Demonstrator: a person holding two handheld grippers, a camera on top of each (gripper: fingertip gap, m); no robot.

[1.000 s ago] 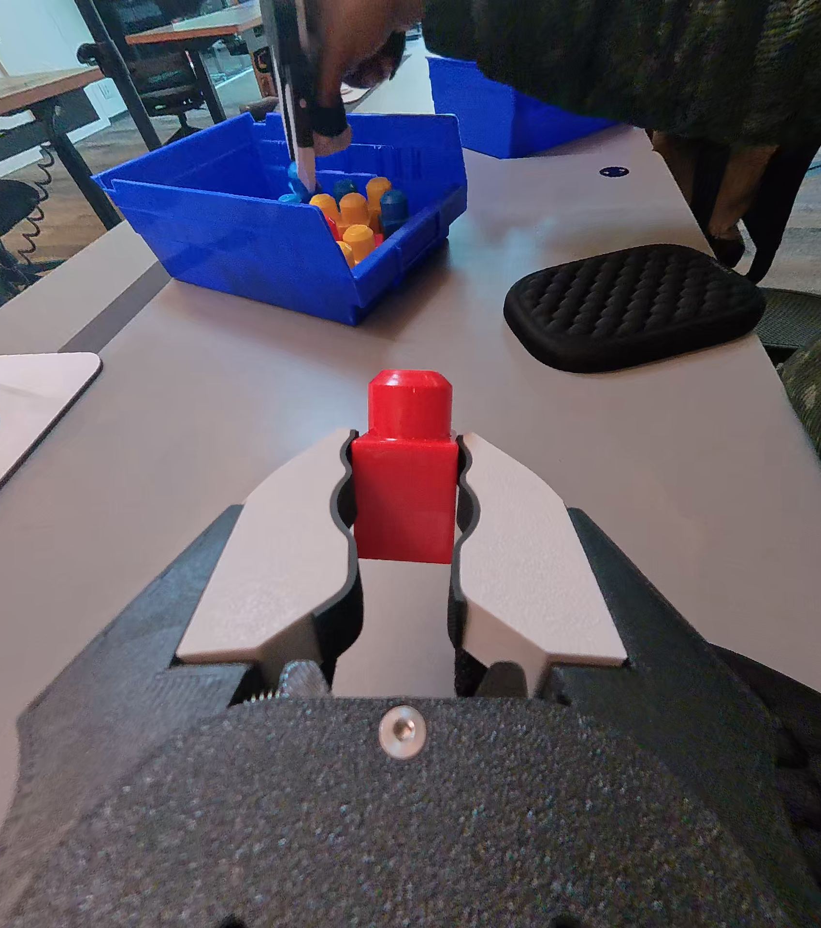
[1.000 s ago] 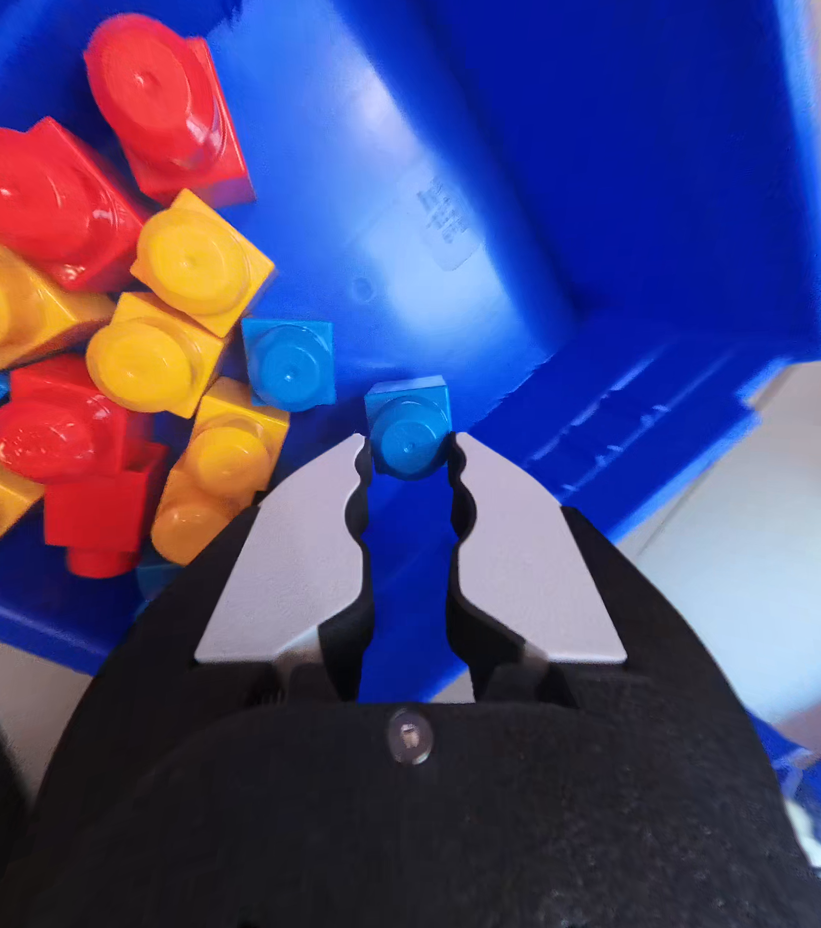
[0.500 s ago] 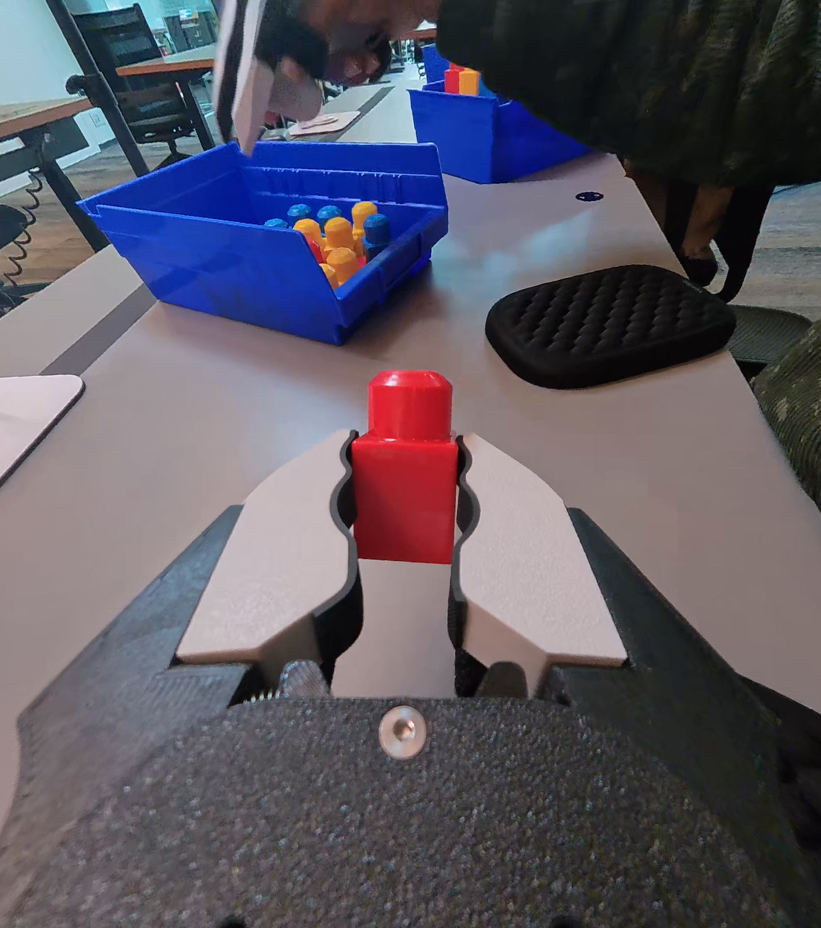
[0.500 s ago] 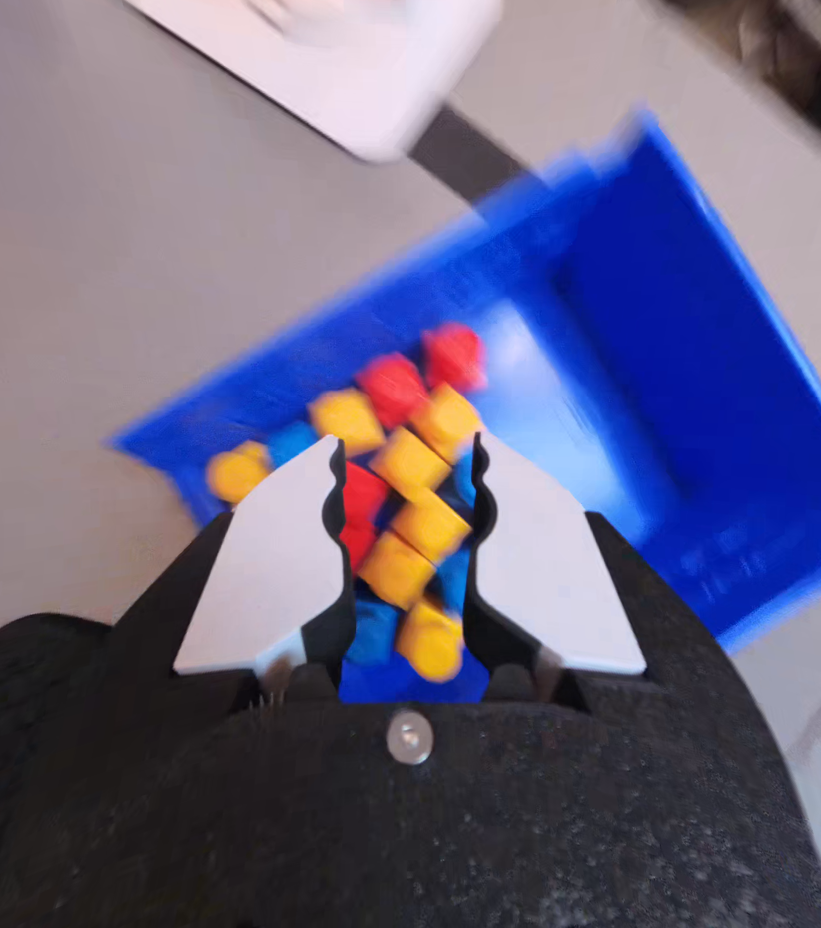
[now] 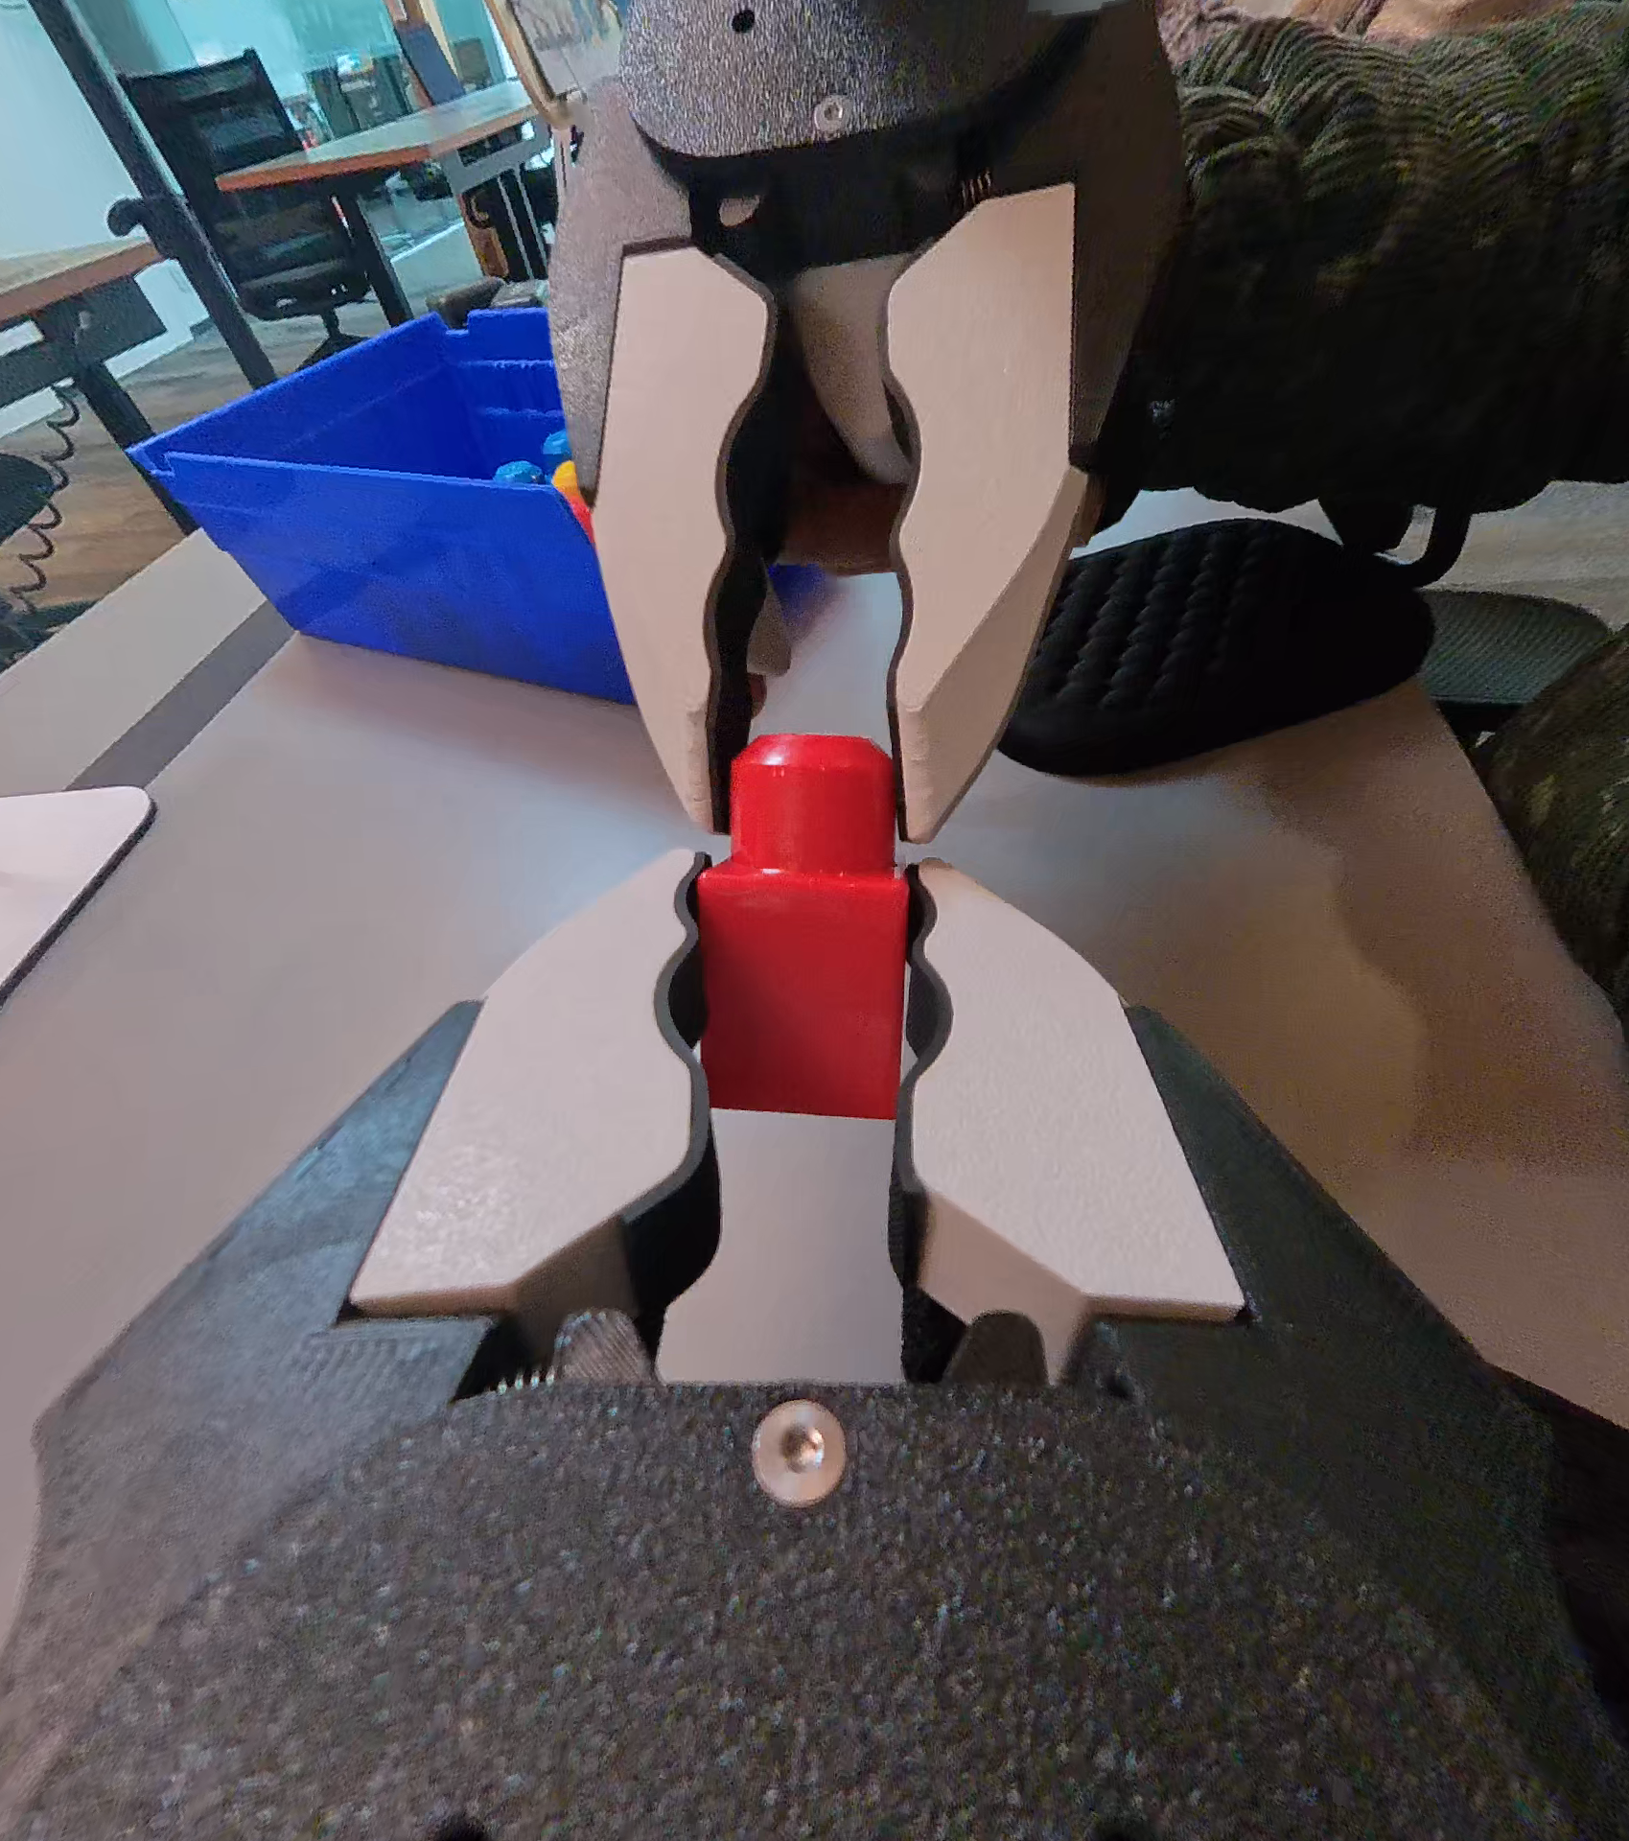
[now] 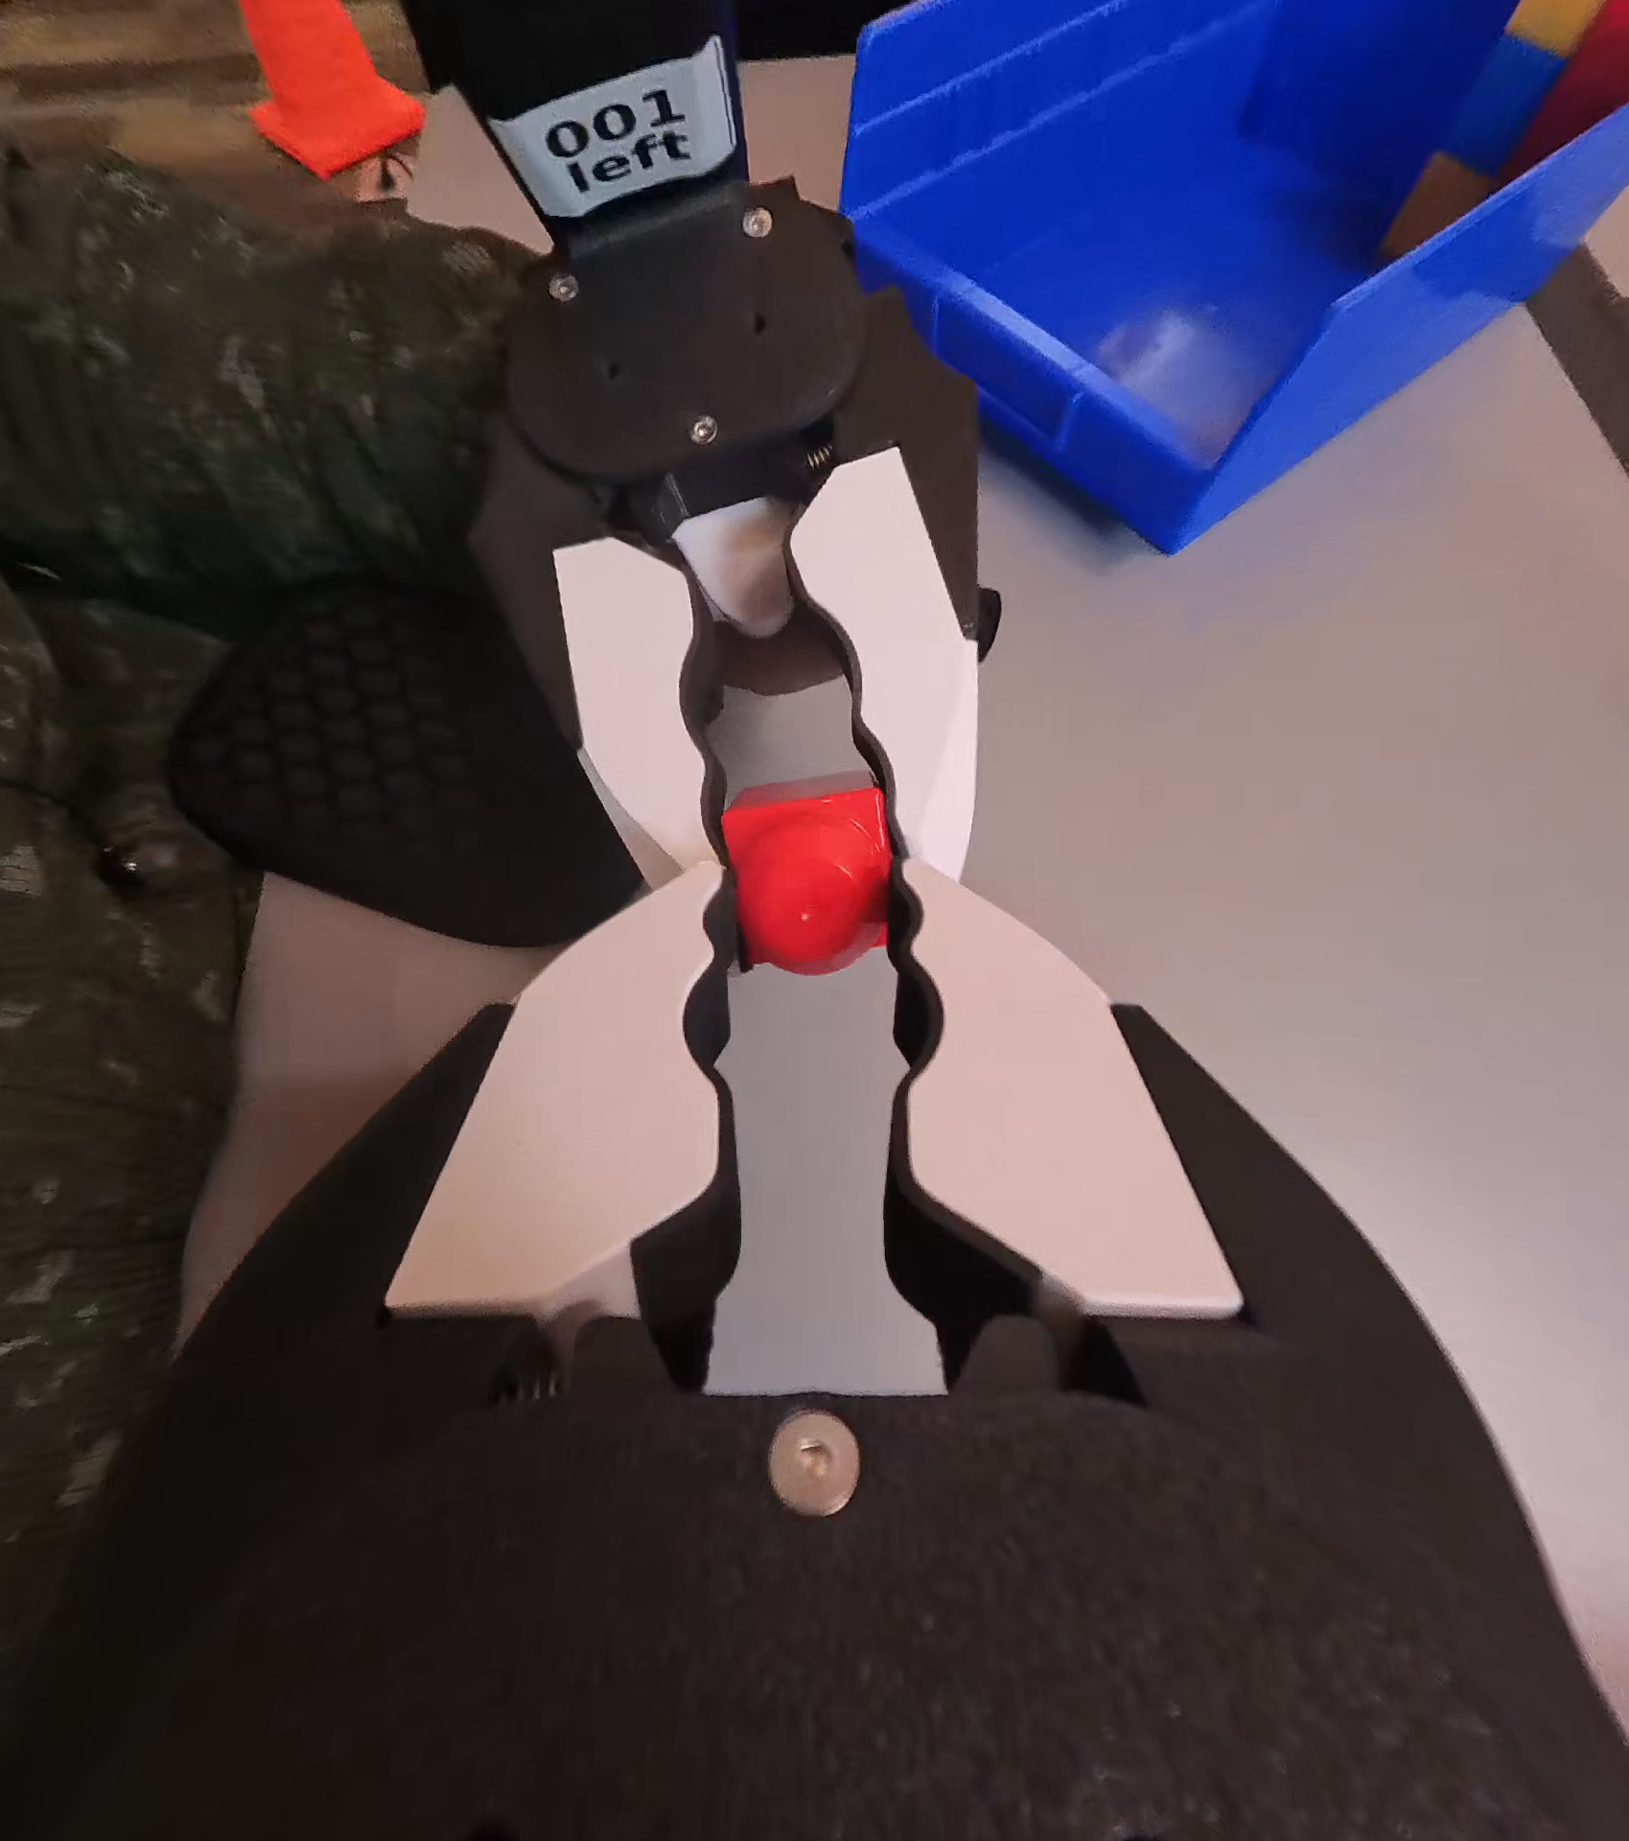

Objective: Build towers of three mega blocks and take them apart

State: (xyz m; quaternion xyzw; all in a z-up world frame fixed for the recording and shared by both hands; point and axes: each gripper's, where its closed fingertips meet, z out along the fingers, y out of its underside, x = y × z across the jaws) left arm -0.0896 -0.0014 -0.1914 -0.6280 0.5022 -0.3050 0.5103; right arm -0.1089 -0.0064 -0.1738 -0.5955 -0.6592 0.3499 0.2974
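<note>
Table [image 5: 292, 946] grey under your work, with the blue bin [image 5: 392, 528] of blocks at its far side. Your left gripper [image 5: 805, 882] is clamped on the red block's [image 5: 800, 996] body, standing it upright on the table. Your right gripper [image 5: 808, 827] comes from above, fingers flanking the block's stud; whether they grip it you cannot tell.
</note>
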